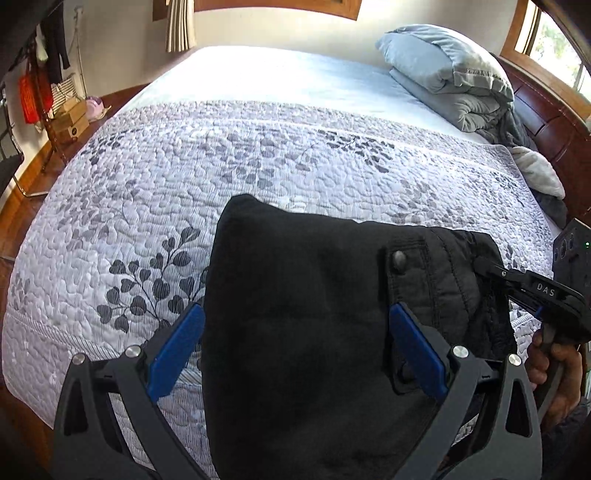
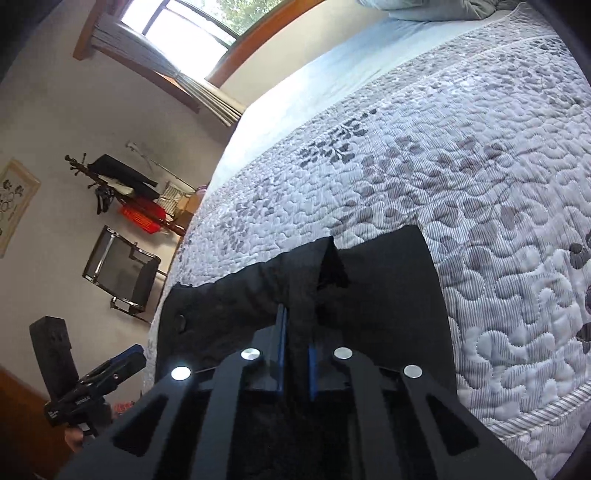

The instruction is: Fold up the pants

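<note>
The left gripper (image 1: 295, 350) fills the bottom of its own view, blue pads (image 1: 177, 350) spread wide to either side of the black pants (image 1: 314, 332), not pressing on them. The right gripper (image 2: 295, 354) has its jaws pressed nearly together on a fold of the same cloth; in the left view its tip (image 1: 491, 271) bites the waistband edge at 3 o'clock, with a hand (image 1: 554, 369) on its handle below. The pants lie on a quilted bedspread (image 1: 184, 177) printed with grey leaves, on the part of the bed nearest the cameras. The quilt stretches flat and bare toward 12 o'clock, where a pale sheet (image 1: 277, 74) takes over. At 1 o'clock a folded grey blanket (image 1: 443, 70) sits against a wooden headboard (image 1: 546, 122); the quilt's edge drops off at 9 o'clock toward a wooden floor (image 1: 22, 206), with a coat rack (image 2: 110, 177) and a folding chair (image 2: 122, 269) by the wall. Windows (image 2: 177, 22) let in bright light. The pants look thick and padded, with a snap button (image 1: 400, 258) on a stitched tab; whether they are already doubled over is hard to judge, since the black cloth swallows its own creases.
</note>
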The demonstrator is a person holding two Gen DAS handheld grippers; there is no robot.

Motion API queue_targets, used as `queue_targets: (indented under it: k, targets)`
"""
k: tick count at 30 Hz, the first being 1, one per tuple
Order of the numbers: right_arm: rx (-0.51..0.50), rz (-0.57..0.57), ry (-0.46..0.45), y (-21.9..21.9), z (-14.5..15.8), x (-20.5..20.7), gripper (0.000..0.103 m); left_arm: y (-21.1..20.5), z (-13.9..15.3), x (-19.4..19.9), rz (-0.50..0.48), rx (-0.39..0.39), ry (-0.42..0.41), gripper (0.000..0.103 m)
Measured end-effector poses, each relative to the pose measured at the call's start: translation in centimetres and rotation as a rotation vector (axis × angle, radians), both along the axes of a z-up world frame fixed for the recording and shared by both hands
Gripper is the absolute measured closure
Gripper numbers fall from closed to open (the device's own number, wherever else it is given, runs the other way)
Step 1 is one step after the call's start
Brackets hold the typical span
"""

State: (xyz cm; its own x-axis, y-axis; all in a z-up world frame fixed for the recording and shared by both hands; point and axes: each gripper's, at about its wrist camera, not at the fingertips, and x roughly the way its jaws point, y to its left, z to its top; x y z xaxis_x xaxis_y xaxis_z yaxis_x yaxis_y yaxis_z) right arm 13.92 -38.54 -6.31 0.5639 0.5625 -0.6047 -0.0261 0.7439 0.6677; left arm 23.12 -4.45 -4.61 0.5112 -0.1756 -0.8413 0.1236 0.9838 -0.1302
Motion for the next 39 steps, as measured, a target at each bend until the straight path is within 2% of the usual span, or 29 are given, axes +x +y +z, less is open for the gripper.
queue_targets:
  k: [4, 8, 15, 21, 23, 24, 25, 26, 33, 35, 39]
  targets:
    - [-0.018, -0.024, -0.045, -0.8, 2.0, -0.6, 0.095, -0.6, 0.9, -0.3, -0.015, 0.002, -0.037, 0.003]
    - [-0.052, -0.030, -0.047, -1.5, 2.8, -0.8, 0.095, -1.1, 1.5, -0.6, -0.034, -0.001, -0.057, 0.003]
    - [-0.086, -0.053, 0.025, -1.4, 0.0, 0.0, 0.095, -1.4, 2.0, -0.9, -0.051, -0.001, -0.077, 0.003]
    - [-0.101, -0.065, 0.060, -1.5, -1.8, 0.4, 0.092, -0.9, 1.2, -0.7, -0.039, 0.004, -0.050, 0.003]
    - [-0.115, -0.064, 0.063, -1.4, -1.8, 0.4, 0.086, -0.7, 0.8, -0.7, -0.041, 0.000, -0.031, 0.003]
    - [-0.133, -0.068, 0.063, -1.4, -1.6, 0.3, 0.080, -0.6, 0.6, -0.7, -0.039, 0.000, -0.024, 0.003]
    - [-0.145, -0.079, 0.062, -1.5, -1.2, 0.1, 0.069, -0.2, 0.3, -0.7, -0.031, 0.002, -0.013, 0.003]
    - [-0.135, -0.081, 0.054, -1.8, -0.9, -0.2, 0.066, 0.0, 0.1, -0.8, -0.024, 0.002, -0.008, 0.003]
    - [-0.113, -0.080, 0.024, -2.9, 0.9, -5.4, 0.057, 2.2, -1.7, -1.9, 0.011, 0.025, 0.032, 0.003]
    - [-0.121, -0.072, 0.035, -2.9, 1.0, -7.3, 0.051, 2.7, -2.2, -2.2, 0.018, 0.021, 0.052, 0.003]
    - [-0.146, -0.049, 0.080, -2.3, 0.4, -9.7, 0.051, 3.2, -3.2, -2.9, 0.022, 0.020, 0.087, 0.003]
